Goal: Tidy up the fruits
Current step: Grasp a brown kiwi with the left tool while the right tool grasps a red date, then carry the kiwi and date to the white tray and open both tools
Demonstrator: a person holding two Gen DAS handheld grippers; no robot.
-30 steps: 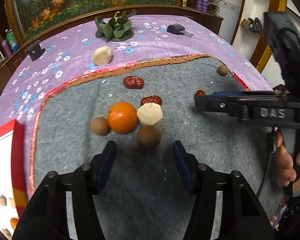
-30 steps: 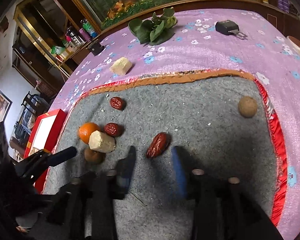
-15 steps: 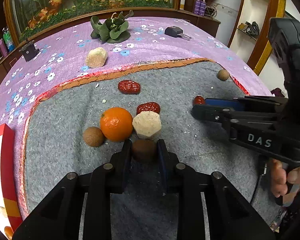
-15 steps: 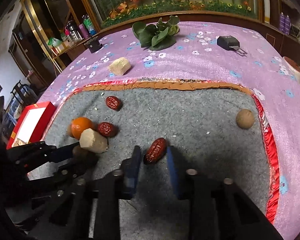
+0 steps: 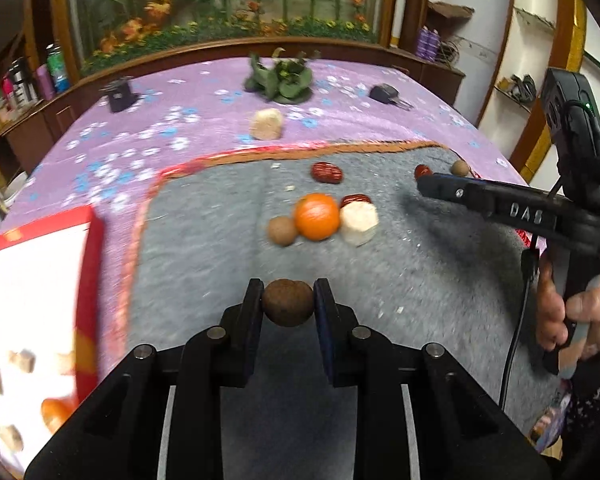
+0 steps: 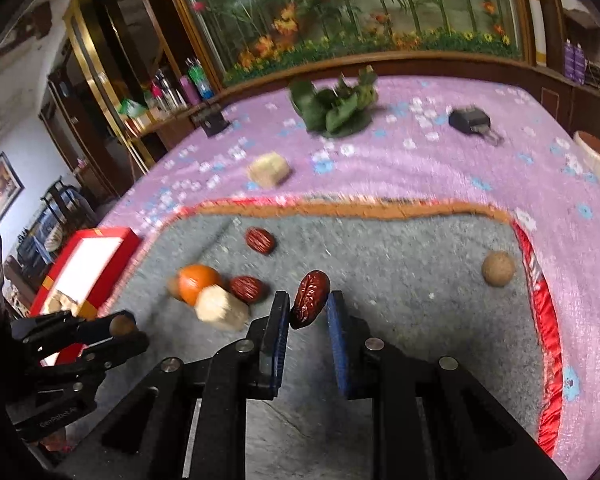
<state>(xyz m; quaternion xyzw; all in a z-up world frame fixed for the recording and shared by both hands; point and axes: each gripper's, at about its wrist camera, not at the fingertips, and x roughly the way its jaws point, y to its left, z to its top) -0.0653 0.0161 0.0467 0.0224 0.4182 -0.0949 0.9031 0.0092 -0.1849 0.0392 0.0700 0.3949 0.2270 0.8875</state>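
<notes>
The left gripper is clamped on a round brown fruit, pinched between its 2 pads and lifted clear of the grey mat. The right gripper has a wrinkled red date between its fingers. The left pad presses the date's lower end, while the right pad looks just off the skin, so I judge that hold to be thin.

The red box sits off the mat's left edge, with pale chunks and an orange piece already in it, and that is likely where both fruits are bound. Still on the mat are an orange, a second brown fruit touching its left side, a pale chunk touching its right, and a date just behind them. Another date lies farther back, and 1 tan ball rests near the right border. A second pale chunk sits far off on the purple cloth.

The main risk is the date. It stands nearly upright and is caught low, so a quick swing could let it pivot and drop. The brown fruit is round and smooth, held at its widest part, and could squirt out if the squeeze eases. Both tools would head left together, so the right one could clip the left or knock the orange cluster rolling. The views are smeared, which suggests fast motion and raises each risk.
</notes>
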